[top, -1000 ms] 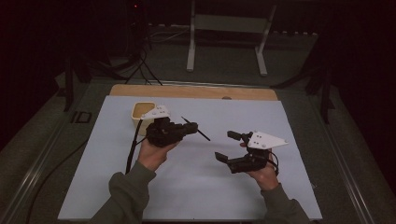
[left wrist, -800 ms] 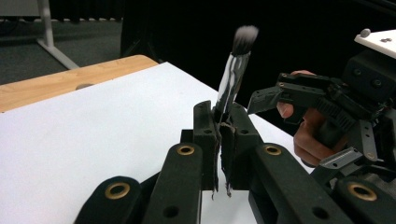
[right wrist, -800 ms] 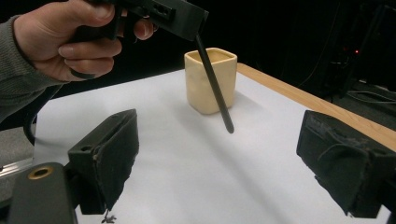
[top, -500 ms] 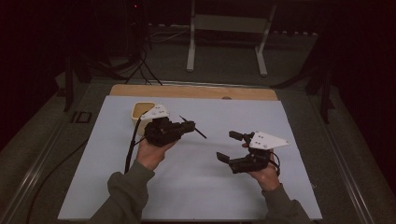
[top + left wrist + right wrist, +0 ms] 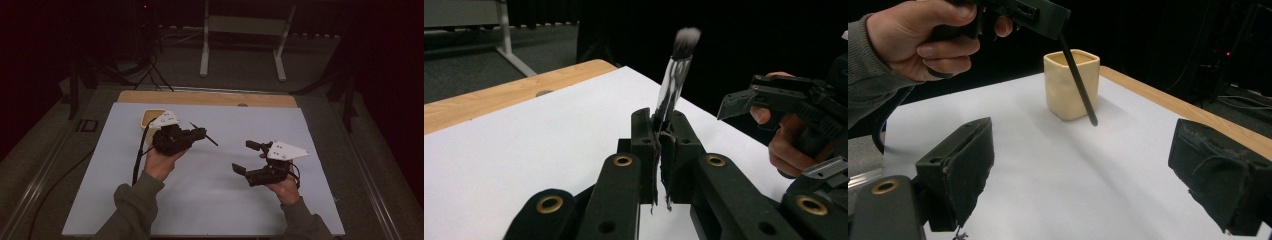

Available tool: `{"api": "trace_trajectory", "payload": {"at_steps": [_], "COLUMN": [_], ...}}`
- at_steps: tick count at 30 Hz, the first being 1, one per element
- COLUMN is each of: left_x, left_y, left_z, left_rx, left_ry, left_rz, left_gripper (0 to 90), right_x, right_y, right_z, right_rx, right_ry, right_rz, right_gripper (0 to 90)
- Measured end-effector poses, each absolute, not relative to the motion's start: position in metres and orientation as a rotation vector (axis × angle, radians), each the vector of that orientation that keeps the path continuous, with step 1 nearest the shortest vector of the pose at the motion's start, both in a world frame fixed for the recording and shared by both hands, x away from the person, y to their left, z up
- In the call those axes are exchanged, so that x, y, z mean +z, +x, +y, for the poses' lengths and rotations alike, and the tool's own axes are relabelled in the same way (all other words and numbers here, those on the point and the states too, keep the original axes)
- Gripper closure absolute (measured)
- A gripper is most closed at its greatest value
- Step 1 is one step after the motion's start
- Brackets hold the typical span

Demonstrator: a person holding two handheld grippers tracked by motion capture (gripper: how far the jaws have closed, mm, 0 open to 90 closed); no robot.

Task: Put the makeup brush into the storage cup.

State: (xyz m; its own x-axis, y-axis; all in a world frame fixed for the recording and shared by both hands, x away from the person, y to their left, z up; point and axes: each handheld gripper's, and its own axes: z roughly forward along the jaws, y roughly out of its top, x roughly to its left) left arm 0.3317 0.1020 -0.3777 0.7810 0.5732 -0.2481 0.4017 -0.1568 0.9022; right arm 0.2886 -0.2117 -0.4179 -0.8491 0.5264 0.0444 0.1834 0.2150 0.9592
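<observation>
**Brush held over a white table in a dark room**

Dark surroundings close in on every side of the white table top (image 5: 210, 200), whose far edge is a strip of bare light wood (image 5: 210, 98). Beyond that edge, grey floor carries a pale metal stand (image 5: 240, 45) and loose black cables (image 5: 150, 70).

Over the left half of the table, towards the far edge, the left gripper (image 5: 200, 133) has its jaws pressed together on a slim black-handled makeup brush (image 5: 672, 80). In the left gripper view the brush stands up out of the jaws, shiny ferrule and grey-white bristle head on top. In the right gripper view the dark handle end slants down below the gripper towards the table, its tip close to the surface; whether it touches cannot be told.

Just behind the left gripper, near the table's far-left corner, a cream square ceramic cup (image 5: 1071, 82) stands upright. The brush handle crosses in front of it in the right gripper view.

Over the right half, nearer the front edge, the right gripper (image 5: 250, 156) has its jaws spread wide with nothing between them, well apart from the brush and cup. A black cable (image 5: 137, 160) trails from the left gripper towards the front edge.
</observation>
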Motion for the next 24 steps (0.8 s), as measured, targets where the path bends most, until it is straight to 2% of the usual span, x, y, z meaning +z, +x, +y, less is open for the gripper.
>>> {"api": "trace_trajectory", "payload": {"at_steps": [24], "left_x": [-0.3765], "left_y": [0.3367], "left_z": [0.1128], "left_rx": [0.21], "left_ry": [1.775], "left_rz": [0.795], "left_gripper": [86.1], "right_x": [-0.4192], "right_y": [0.2887], "right_z": [-0.2124], "right_rx": [1.669], "right_ry": [0.67], "right_rz": [2.2], "right_gripper": [10.5]}}
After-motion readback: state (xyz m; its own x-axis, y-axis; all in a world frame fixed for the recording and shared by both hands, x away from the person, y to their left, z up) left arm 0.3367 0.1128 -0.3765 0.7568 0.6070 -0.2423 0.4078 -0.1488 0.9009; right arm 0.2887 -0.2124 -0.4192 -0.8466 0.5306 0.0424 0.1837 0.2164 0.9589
